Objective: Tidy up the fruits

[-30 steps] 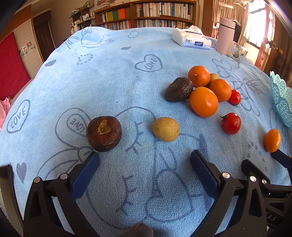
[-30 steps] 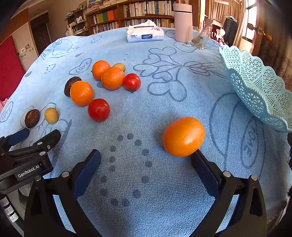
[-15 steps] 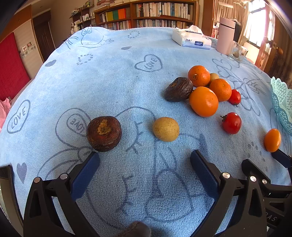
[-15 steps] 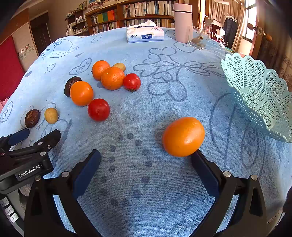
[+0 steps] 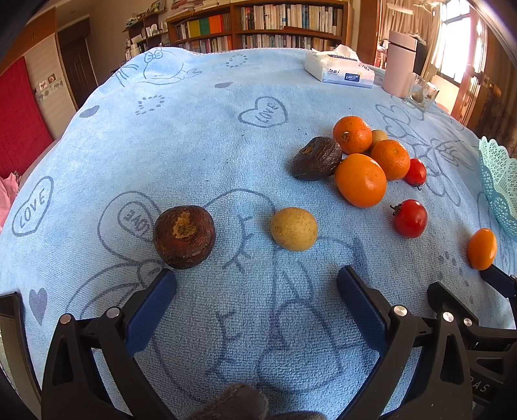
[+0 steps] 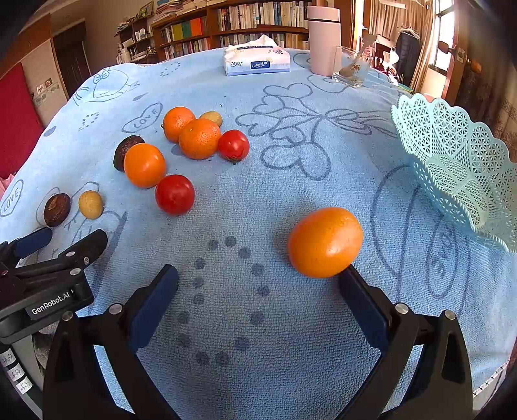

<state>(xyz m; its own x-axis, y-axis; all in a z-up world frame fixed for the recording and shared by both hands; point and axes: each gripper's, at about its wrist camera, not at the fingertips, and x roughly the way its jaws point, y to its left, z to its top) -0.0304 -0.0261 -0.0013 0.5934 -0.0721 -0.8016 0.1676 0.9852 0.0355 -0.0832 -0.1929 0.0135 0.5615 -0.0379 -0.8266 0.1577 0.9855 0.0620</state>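
Fruit lies on a blue towel-covered table. In the left wrist view a brown wrinkled fruit [image 5: 184, 236] sits just ahead of my left finger, with a yellowish round fruit [image 5: 294, 228] beside it. My left gripper [image 5: 257, 287] is open and empty. Farther right is a cluster of oranges [image 5: 360, 180], a dark fruit [image 5: 316, 158] and two tomatoes [image 5: 410, 218]. In the right wrist view a lone orange [image 6: 324, 242] rests just ahead of my right fingertip. My right gripper [image 6: 258, 284] is open and empty. The turquoise lattice basket [image 6: 458, 161] stands at the right.
At the table's far end stand a tissue pack [image 6: 257, 61], a pink tumbler [image 6: 323, 40] and a glass dish [image 6: 352, 66]. Bookshelves [image 5: 278, 26] line the back wall. The left gripper's body [image 6: 48, 274] shows at the lower left of the right wrist view.
Both grippers have stayed where they were and remain open. In the right wrist view the basket has shifted slightly to the right.
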